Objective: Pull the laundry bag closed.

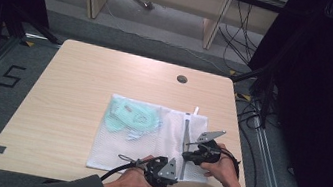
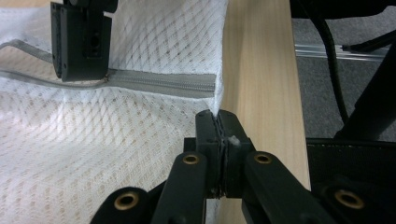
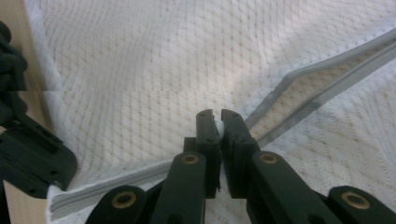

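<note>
The white mesh laundry bag lay flat on the table, toward its near right part, with pale green cloth items inside its far left portion. The grey zipper ran along the bag's right side, from far to near. In the right gripper view the zipper stood parted beyond my jaws, and in the left gripper view the stretch nearest the bag's near edge was joined.

I held the left hand-held gripper at the bag's near right corner, jaws pressed together on the mesh edge just below the zipper's end. The right hand-held gripper sat on the zipper line, farther up the bag than the left. Its jaws were drawn close on something small and pale, which I judged to be the slider or its pull, though I could not tell for certain.

Whether the zipper was being opened or closed I could not determine. Either way, I judged the step best done by keeping the left grip firm as an anchor, holding the tape taut and straight, and drawing the right gripper along the zipper line without lifting, so the mesh would not bunch or snag.

Both forearms entered from the table's near edge, hands close together beside the bag's right side, the right hand reaching slightly farther.
</note>
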Motion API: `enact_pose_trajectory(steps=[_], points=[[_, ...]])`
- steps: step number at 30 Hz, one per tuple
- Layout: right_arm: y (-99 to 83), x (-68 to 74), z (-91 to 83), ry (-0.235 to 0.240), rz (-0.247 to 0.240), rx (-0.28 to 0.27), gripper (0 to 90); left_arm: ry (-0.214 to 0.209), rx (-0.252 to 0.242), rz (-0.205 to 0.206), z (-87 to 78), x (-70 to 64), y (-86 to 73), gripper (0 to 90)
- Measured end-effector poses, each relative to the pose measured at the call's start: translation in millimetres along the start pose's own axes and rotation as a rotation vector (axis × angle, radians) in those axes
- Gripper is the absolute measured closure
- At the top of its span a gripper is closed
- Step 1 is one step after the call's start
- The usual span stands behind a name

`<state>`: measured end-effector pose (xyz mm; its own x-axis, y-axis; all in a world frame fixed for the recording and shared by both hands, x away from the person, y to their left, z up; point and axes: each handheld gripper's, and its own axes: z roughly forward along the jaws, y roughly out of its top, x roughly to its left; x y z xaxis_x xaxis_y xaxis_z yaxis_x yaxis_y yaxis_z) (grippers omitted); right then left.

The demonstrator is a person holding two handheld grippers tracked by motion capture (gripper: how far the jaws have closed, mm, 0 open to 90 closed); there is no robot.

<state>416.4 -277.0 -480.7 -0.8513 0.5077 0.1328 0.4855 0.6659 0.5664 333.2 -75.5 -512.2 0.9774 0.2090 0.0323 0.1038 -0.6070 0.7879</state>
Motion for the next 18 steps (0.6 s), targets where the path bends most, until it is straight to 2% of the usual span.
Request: enact_pose_trajectory(steps=[6, 7, 8, 9, 10, 11, 14, 15, 16, 18], points=[[2.5, -4.4, 1.1, -0.008, 0.012, -0.002, 86.8, -0.005, 0.005, 0.001, -0.6, -0.5, 0.4, 88.4], [3.1, -5.8, 1.6, -0.009, 0.001, -0.007, 86.8, -0.007, -0.006, 0.012, -0.4, -0.4, 0.8, 88.4], [3.3, -6.5, 2.0, -0.010, 0.002, -0.006, 86.8, -0.006, -0.012, 0.005, 0.1, -1.2, 0.4, 88.4], [3.8, -7.6, 2.4, -0.005, -0.001, -0.004, 86.8, -0.008, -0.008, -0.013, 0.4, -1.7, -0.3, 88.4], [4.5, -9.6, 3.0, -0.020, -0.010, 0.003, 86.8, -0.007, -0.002, -0.004, 0.4, -1.0, -0.4, 88.4], [4.9, -9.5, 2.9, -0.014, 0.002, 0.008, 86.8, -0.015, 0.003, -0.011, 0.6, -1.3, -0.7, 88.4], [6.7, -11.4, 3.4, -0.021, -0.001, 0.000, 86.8, -0.012, 0.004, -0.012, -0.8, -0.8, -0.3, 88.4], [6.9, -12.3, 3.4, -0.023, -0.004, -0.005, 86.8, -0.008, 0.008, -0.003, -1.1, 0.2, -0.3, 88.5], [6.9, -12.1, 3.3, -0.015, 0.012, -0.002, 86.8, -0.005, 0.010, 0.002, -1.0, 0.6, -0.4, 88.4], [6.7, -14.6, 3.7, -0.018, 0.005, -0.004, 86.8, -0.004, 0.013, 0.001, -1.2, 0.7, -0.2, 88.4]])
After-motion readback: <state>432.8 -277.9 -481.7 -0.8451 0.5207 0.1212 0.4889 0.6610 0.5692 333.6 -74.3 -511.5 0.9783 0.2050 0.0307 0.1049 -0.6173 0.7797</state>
